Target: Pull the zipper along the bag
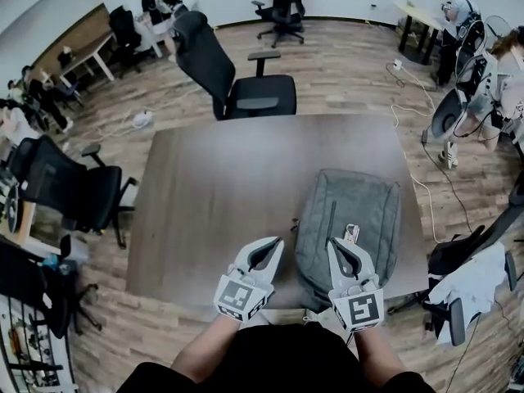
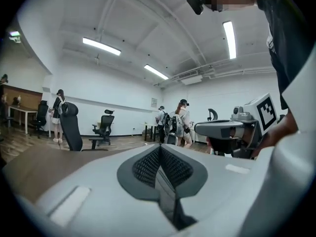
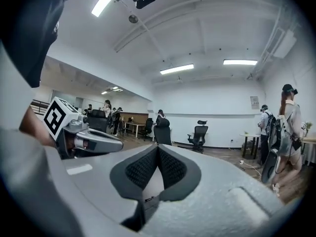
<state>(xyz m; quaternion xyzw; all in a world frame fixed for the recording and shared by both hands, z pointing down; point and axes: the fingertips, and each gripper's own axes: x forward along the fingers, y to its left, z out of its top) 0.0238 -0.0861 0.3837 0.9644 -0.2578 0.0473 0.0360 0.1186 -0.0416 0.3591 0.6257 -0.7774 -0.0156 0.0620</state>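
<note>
Head view: the grey bag [image 1: 360,211] lies flat on the right part of the desk [image 1: 221,195], close to the edge nearest you. A dark zipper line [image 1: 332,219] runs along its left half, and a small light tag [image 1: 352,234] sits beside it. You hold the left gripper [image 1: 274,244] and the right gripper [image 1: 334,244] side by side above that near edge, and neither touches the bag. Whether the zipper is shut or open, and where its slider sits, is too small to tell. Left gripper view: your fingers [image 2: 143,169] are clenched together with nothing between them. The camera looks level across the room, with the other gripper at its right, and the bag does not show. Right gripper view: these fingers [image 3: 140,169] are likewise pressed shut on nothing, with the other gripper at the left and no bag in sight. With both tools off the bag and empty, this fits either the pause ahead of reaching for the slider or the moment after a finished pull. Look down and find the slider on its track. Any grasp of it would need the fingers parted first.
</note>
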